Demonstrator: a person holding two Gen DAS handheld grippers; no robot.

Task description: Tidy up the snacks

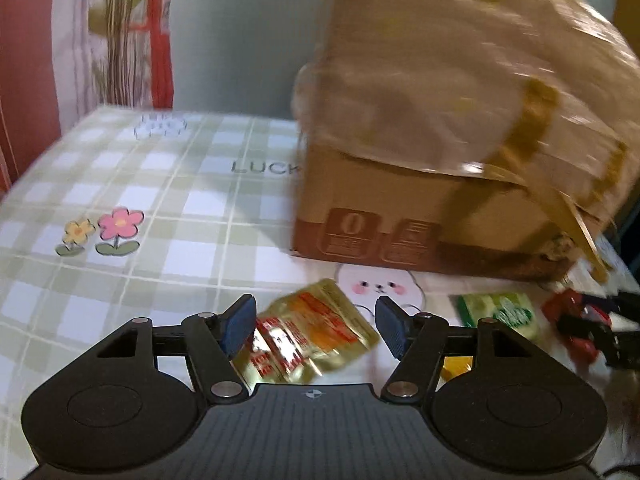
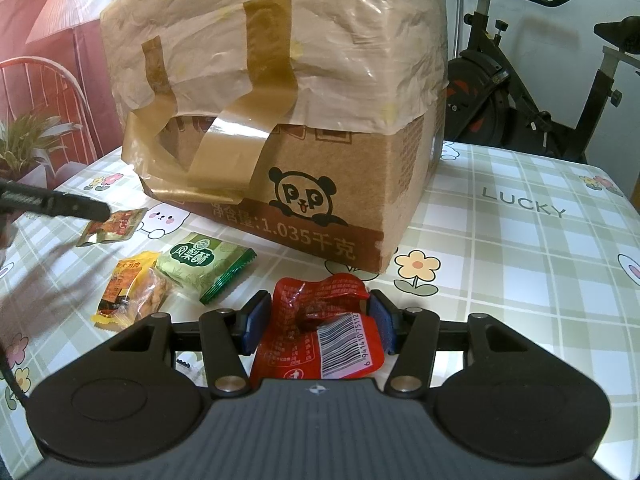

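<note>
Snacks on checked desk [image 2: 520, 280]: red pouch [image 2: 320, 328] pinched in right claw [image 2: 318, 320], pads pressing both sides. Left claw [image 1: 316, 326] spread apart, gold pouch [image 1: 312, 340] lying loose btwn pads, nothing gripped. Green pack [image 2: 206, 266] & orange pack [image 2: 132, 292] just beyond, near cardboard box [image 2: 320, 200] at back.

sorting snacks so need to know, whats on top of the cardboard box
A crumpled plastic bag is draped over the cardboard box and patched with brown tape. It hides the box's top and anything inside.
</note>
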